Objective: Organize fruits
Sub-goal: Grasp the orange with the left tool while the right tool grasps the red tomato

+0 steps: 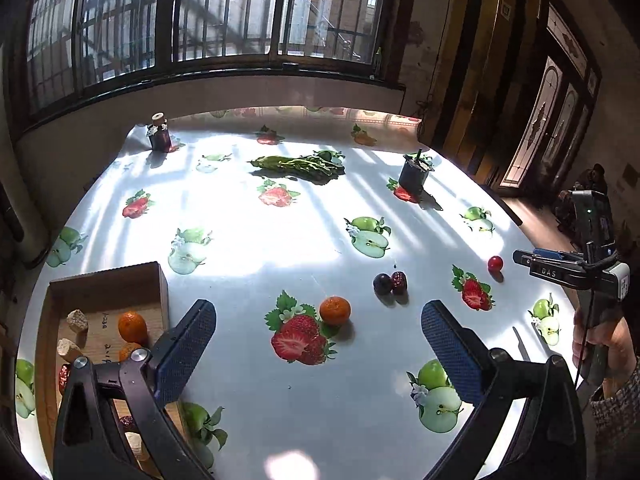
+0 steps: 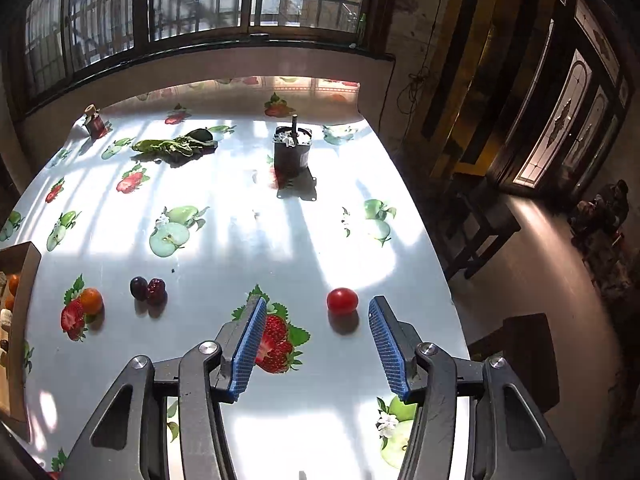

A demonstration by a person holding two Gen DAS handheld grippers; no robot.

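Observation:
A small orange [image 1: 335,311] lies on the fruit-print tablecloth just ahead of my left gripper [image 1: 319,307], whose jaws stand wide open and empty above it. Right of it a dark plum [image 1: 382,283] touches a red date [image 1: 399,282]. A cherry tomato [image 2: 342,301] sits on the cloth between the tips of my right gripper [image 2: 318,302], nearer the right pad and touching neither; that gripper is open. The same orange [image 2: 91,300], plum [image 2: 139,287] and date [image 2: 156,291] lie to its left. A cardboard box [image 1: 108,280] at the left holds an orange [image 1: 132,326], pale cork-like chunks and red dates.
Leafy greens [image 1: 300,164], a dark cup with a stick in it [image 1: 414,176] and a small bottle [image 1: 160,134] stand at the far side. A hand [image 1: 600,340] holds the right gripper at the table's right edge [image 2: 444,280]. The strawberries and apples are prints on the cloth.

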